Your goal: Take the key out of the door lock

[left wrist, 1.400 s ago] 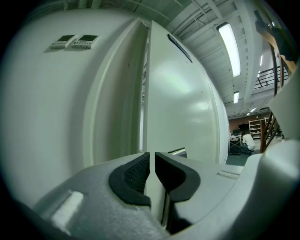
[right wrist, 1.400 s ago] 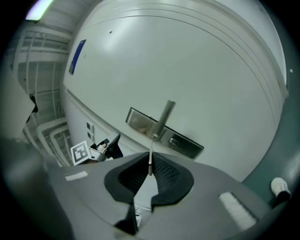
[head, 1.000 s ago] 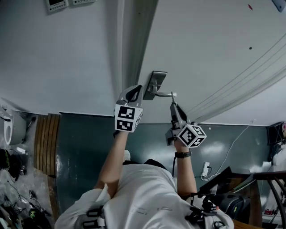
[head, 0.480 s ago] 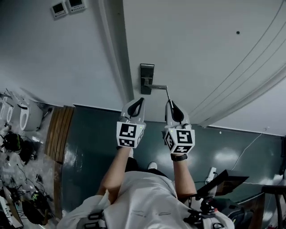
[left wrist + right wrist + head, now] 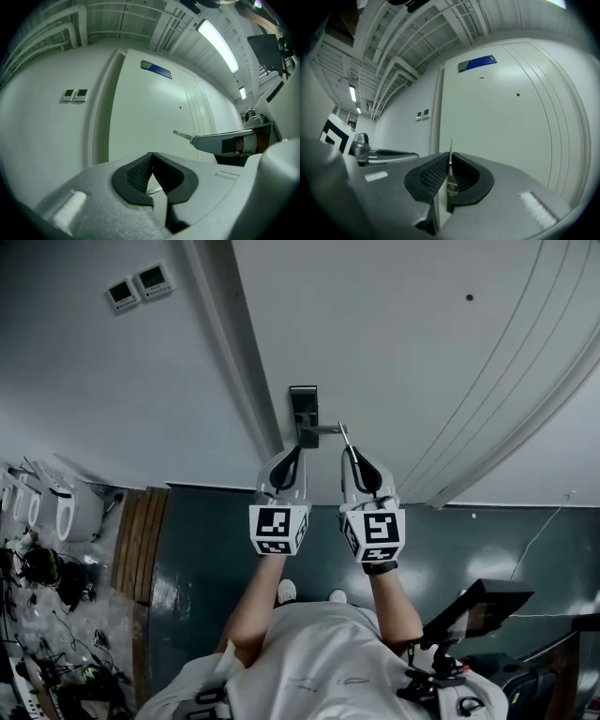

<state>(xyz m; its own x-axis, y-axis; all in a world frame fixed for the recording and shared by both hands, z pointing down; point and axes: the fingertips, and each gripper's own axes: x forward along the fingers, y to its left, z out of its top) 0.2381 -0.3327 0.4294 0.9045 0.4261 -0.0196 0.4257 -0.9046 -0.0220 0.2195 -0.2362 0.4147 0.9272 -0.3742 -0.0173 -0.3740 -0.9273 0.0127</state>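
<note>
The right gripper (image 5: 359,468) pinches the key (image 5: 343,435), its blade apparently already clear of the far door lock (image 5: 303,409) near the handle (image 5: 323,429), while the left gripper (image 5: 286,465) is clenched empty alongside; best drawn straight back, pinch firm.

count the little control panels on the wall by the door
2. They sit side by side on the wall, left of the door: left panel, right panel. None seems hidden.
</note>
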